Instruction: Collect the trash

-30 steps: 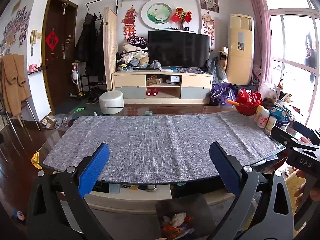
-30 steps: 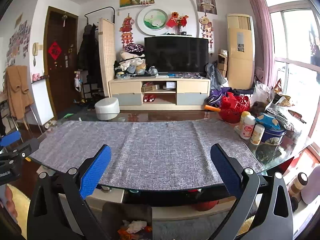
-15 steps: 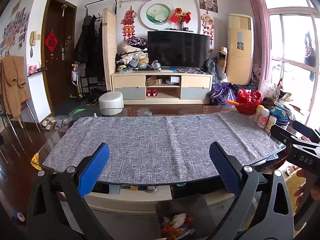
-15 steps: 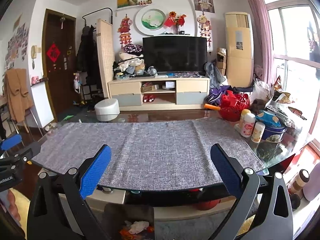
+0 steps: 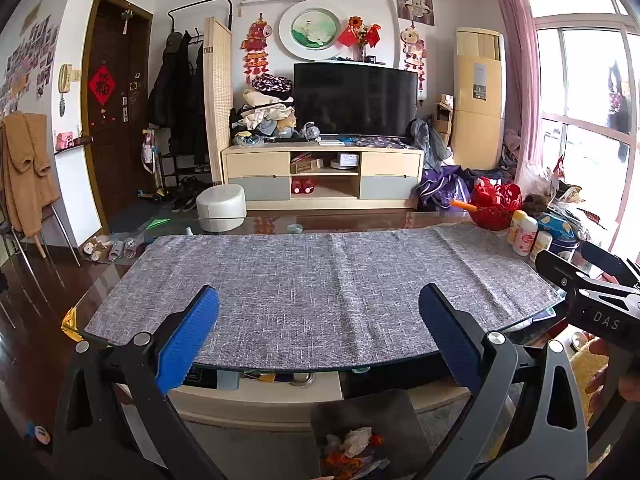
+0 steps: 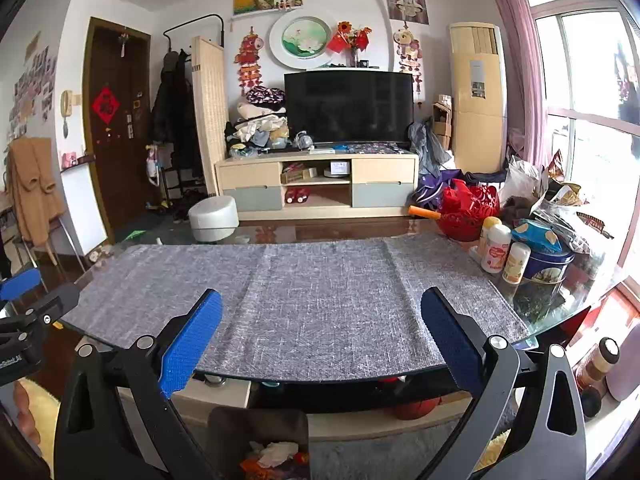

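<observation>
Left gripper (image 5: 318,336) jaws spread wide, blue ribbed pads (image 5: 188,338), nothing between them, hovering at near edge of the table. Right gripper (image 6: 320,338) same: wide apart, empty, touching nothing. Black rigid finger frames with silver rivets. In the left wrist view the right gripper's body shows at far right, white lettering "DAS" readable on it; a hand (image 5: 612,372) partly visible below it. In the right wrist view the left gripper's body sits at left edge, label too small to read.

Trash bin (image 5: 368,432), dark, square-ish, on the floor just below the near table edge, between the fingers; crumpled white paper and orange/red scraps (image 5: 352,446) inside it. Also seen in the right view (image 6: 260,436).

Glass-top table (image 6: 560,316), curved near edge, covered by grey woven cloth (image 5: 320,280), coarse texture, bare. Right end: red perforated basket (image 6: 468,210), white plastic bottles (image 6: 496,248) with pink label (unreadable), round blue tin (image 6: 546,262), crinkly bags.

Far: black TV (image 5: 354,100), light wood cabinet (image 5: 322,174), white round stool (image 5: 221,202), dark door (image 5: 114,112) with red diamond paper bearing "福".
</observation>
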`<state>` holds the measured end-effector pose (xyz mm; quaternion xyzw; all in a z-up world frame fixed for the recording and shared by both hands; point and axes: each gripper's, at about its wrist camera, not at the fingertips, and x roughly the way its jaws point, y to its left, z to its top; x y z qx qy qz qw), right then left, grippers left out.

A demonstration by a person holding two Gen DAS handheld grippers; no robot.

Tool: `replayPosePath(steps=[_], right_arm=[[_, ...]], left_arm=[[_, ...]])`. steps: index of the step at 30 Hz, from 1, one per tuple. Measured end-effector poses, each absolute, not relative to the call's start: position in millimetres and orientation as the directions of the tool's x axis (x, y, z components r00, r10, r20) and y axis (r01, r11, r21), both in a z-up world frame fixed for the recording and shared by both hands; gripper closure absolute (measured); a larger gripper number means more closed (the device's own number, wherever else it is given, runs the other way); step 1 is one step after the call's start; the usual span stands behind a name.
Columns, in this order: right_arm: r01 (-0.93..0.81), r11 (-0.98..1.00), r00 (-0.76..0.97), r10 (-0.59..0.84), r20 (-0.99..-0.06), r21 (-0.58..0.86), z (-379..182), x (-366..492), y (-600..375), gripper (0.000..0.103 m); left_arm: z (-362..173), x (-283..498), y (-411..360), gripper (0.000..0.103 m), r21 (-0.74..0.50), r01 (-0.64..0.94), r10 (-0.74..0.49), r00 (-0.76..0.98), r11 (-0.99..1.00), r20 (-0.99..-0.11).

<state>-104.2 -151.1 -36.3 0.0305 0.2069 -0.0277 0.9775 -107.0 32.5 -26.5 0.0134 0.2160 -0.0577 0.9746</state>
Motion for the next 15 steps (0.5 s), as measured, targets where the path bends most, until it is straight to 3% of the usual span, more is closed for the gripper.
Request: replayPosePath(steps=[15], right_arm=[[0.078, 0.995, 0.914, -0.048, -0.402, 0.058, -33.7, -107.0, -153.7, 0.003]], left_arm=[[-26.8, -107.9, 31.5, 0.008, -0.001, 0.122, -0.111, 0.901, 0.993, -0.420]])
